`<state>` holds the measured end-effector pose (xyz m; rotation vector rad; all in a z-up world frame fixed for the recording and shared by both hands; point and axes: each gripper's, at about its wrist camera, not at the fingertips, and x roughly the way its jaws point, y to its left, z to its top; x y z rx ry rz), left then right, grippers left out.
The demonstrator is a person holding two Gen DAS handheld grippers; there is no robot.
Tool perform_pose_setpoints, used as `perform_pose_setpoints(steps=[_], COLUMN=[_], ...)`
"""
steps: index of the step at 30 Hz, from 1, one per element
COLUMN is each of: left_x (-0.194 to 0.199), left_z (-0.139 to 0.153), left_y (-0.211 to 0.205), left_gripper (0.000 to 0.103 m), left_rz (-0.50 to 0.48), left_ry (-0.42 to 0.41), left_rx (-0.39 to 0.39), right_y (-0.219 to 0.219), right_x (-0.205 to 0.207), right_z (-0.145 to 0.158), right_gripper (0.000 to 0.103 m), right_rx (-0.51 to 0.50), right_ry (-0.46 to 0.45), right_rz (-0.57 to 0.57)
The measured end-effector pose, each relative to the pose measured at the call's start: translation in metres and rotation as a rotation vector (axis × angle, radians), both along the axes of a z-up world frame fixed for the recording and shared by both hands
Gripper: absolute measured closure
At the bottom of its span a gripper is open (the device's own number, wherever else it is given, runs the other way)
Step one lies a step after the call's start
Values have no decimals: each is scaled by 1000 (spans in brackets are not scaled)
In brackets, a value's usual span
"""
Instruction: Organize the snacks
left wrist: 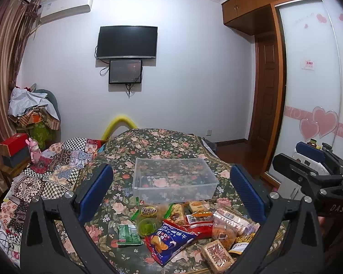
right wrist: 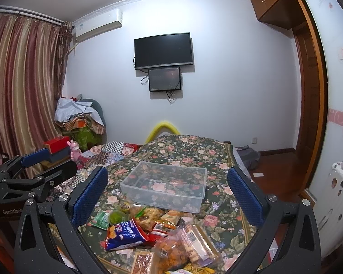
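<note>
Clear plastic makes up the storage box (left wrist: 175,179), an open rectangular tub that sits on the floral bedspread (left wrist: 162,143) with only the flower pattern showing through its floor and walls. Just in front of it, on the near side, lies a loose heap of snacks. A blue-and-red biscuit bag (left wrist: 169,239) rests at the front of the heap. To its left are a green packet (left wrist: 128,234) and a round green jelly cup (left wrist: 147,227); behind them is a small yellow-lidded cup (left wrist: 149,211) close to the box wall. To the right a clear bag of orange crackers (left wrist: 224,230) overlaps a barcoded wrapped pack (left wrist: 234,219), and a square brown-patterned pack (left wrist: 217,254) lies nearest the camera.

The left tool (left wrist: 171,194) hovers above the heap with its blue pads spread wide, nothing between them. The right tool (right wrist: 168,196) is likewise wide apart and holds nothing, poised over the same pile; from its view the box (right wrist: 165,186) sits slightly left of centre. Each tool shows at the edge of the other's view.

Farther out, a patchwork quilt (left wrist: 57,166) covers the bed's left side. A black television (left wrist: 127,42) hangs on the white wall with a smaller screen (left wrist: 125,71) below it. Striped curtains (right wrist: 22,86) hang at left, a wooden wardrobe (left wrist: 263,11) at right.
</note>
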<state>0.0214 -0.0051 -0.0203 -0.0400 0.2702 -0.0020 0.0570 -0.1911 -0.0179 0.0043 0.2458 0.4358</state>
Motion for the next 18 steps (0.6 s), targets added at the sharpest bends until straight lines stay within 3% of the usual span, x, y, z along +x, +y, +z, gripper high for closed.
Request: perform_pose_setpoints(steps=[8,15,18], left_x=[18,49,58], left_z=[-19,-55,-74], left_y=[13,25,27], left_gripper=[1,10,13], left_rz=[-5,-15,-30], left_ry=[56,190,297], left_rx=[-4,15,13], right_y=[-11,-22,-23], right_x=[23,49,56], right_z=[-18,-46,-59], right_gripper=[0,0,0], right_rx=[-9,-30,-66], right_ry=[86,199,236], right_rz=[-33,-34,-44])
